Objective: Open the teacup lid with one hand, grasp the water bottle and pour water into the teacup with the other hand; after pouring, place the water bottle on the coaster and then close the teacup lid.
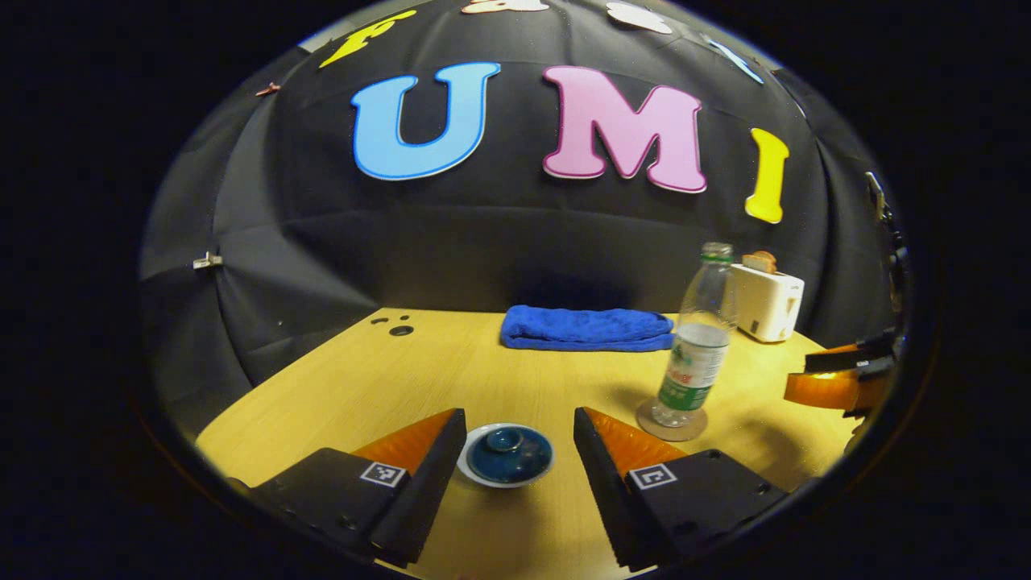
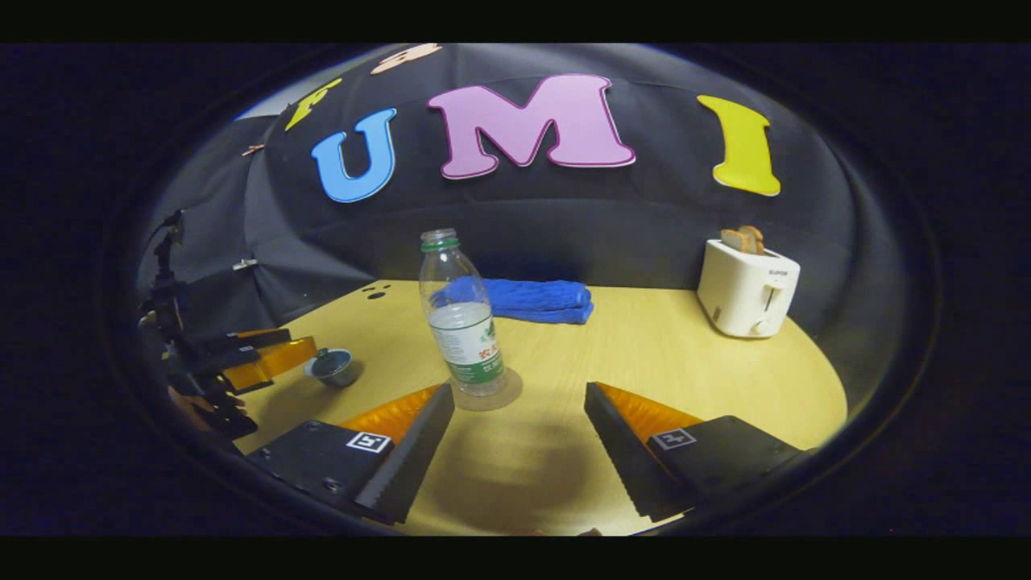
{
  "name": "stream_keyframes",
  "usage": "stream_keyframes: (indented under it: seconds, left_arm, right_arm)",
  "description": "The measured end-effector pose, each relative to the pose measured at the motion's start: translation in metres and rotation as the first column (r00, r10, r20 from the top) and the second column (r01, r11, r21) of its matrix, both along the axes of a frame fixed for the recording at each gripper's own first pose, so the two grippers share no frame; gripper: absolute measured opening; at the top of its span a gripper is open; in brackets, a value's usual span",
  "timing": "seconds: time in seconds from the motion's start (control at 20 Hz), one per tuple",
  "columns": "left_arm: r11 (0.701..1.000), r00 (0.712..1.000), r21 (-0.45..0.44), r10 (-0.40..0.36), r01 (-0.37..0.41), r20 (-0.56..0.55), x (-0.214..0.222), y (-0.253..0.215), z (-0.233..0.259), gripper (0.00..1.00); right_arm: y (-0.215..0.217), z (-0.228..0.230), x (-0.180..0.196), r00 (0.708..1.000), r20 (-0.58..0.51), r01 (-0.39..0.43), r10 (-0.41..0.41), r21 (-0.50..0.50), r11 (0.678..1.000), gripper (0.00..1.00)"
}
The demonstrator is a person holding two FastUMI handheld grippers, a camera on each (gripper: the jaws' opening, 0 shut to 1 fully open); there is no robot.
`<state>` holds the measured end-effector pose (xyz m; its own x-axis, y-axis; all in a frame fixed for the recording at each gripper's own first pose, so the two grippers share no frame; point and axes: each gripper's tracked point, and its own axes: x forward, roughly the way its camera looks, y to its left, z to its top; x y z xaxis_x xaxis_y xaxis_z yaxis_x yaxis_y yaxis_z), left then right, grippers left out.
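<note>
The teacup (image 1: 507, 455) is small with a pale rim, and its dark blue knobbed lid sits on it. It stands on the table between the fingers of my open left gripper (image 1: 519, 415), which do not touch it. The clear water bottle (image 1: 697, 354), part full and uncapped, stands upright on a round coaster (image 1: 672, 420) to the right. In the right gripper view the bottle (image 2: 465, 326) and coaster (image 2: 487, 391) lie just ahead of my open right gripper (image 2: 519, 395), left of its centre line. The teacup (image 2: 332, 366) sits by the left gripper (image 2: 298, 348).
A folded blue towel (image 1: 586, 329) lies at the back of the wooden table (image 1: 419, 379). A white toaster (image 2: 747, 286) with bread in it stands at the back right. The right gripper (image 1: 838, 374) shows at the far right edge.
</note>
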<state>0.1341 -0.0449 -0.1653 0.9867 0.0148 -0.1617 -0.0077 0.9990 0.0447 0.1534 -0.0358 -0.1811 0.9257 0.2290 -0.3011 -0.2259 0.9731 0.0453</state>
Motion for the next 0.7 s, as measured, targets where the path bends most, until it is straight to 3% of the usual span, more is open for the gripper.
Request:
stream_keyframes:
  seconds: [0.15, 0.3, 0.5, 0.7]
  left_arm:
    - [1.0, 1.0, -0.005, -0.018, 0.018, 0.004, -0.027, -0.024, 0.035, 0.93]
    - [1.0, 1.0, -0.013, -0.021, 0.021, 0.02, -0.047, -0.044, 0.07, 0.94]
    - [0.997, 0.998, -0.061, -0.035, 0.039, 0.059, -0.055, -0.069, 0.116, 0.94]
    - [0.998, 0.993, -0.037, -0.043, 0.047, 0.108, -0.072, -0.086, 0.156, 0.94]
  right_arm:
    - [-0.025, 0.043, -0.008, 0.998, 0.051, 0.031, -0.028, -0.05, 0.998, 1.0]
    - [-0.045, 0.087, -0.025, 0.993, 0.113, 0.055, -0.045, -0.086, 0.995, 1.0]
    - [-0.055, 0.127, -0.056, 0.985, 0.154, 0.088, -0.079, -0.054, 0.995, 1.0]
    - [-0.049, 0.146, -0.087, 0.981, 0.169, 0.096, -0.098, 0.016, 0.995, 1.0]
